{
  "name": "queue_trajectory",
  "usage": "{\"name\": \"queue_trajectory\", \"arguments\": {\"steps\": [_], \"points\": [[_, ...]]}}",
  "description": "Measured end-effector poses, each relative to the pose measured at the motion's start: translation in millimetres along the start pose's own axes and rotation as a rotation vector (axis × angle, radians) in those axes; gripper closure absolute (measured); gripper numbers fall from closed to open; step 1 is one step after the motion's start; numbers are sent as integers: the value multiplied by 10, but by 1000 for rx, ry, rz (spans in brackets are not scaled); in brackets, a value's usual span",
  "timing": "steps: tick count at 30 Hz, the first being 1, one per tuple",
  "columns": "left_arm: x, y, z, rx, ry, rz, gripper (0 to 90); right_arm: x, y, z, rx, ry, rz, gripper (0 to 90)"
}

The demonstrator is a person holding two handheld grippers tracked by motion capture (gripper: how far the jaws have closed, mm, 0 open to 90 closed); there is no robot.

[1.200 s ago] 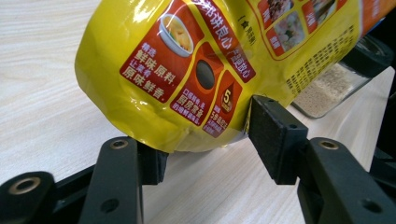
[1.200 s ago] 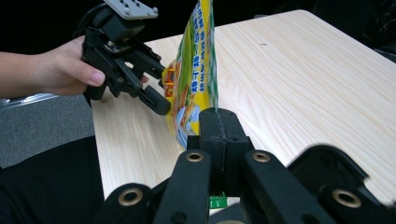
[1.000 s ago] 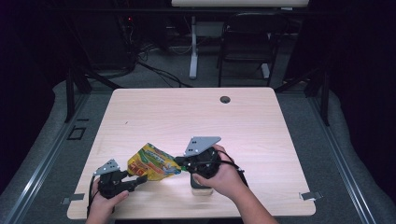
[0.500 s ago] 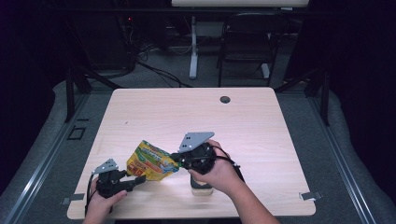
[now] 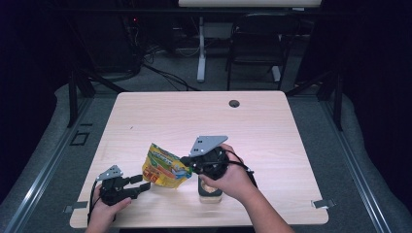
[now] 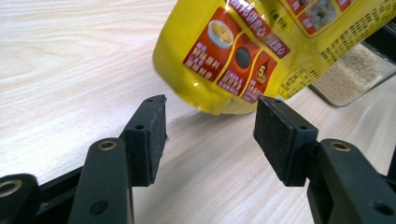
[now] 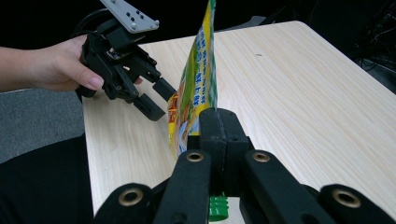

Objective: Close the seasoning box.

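While R gripper (image 7: 218,122) pinches glossy yellow plastic pouch (image 5: 163,166) w/ red panels + green cap, L gripper (image 6: 210,133) gapes empty.

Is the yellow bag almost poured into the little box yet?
Already done: the right gripper is shut on the edge of the yellow bag and holds it tilted off the table. In hand: the open left gripper waits just short of the bag's bottom. Left to do: grab that end and tip it. The small container beside it already has pale grains inside; how full it is cannot be told.
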State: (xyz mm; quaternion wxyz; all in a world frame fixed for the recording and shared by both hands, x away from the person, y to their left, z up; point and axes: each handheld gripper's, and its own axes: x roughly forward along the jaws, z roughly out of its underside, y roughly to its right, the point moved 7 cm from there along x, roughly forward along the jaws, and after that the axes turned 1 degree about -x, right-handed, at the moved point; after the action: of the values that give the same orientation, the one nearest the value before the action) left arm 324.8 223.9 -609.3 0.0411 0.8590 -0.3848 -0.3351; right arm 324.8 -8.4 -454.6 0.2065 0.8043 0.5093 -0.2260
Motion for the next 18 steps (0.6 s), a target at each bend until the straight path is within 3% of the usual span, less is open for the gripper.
{"name": "queue_trajectory", "arguments": {"steps": [5,18], "points": [[-43,-21,-20,4,6,-12,449,0,-11,-4,-3,-1,-3,900],[-250,-146,-115,-17,76,-59,463,99,-53,-135,-17,-3,-21,900]]}}
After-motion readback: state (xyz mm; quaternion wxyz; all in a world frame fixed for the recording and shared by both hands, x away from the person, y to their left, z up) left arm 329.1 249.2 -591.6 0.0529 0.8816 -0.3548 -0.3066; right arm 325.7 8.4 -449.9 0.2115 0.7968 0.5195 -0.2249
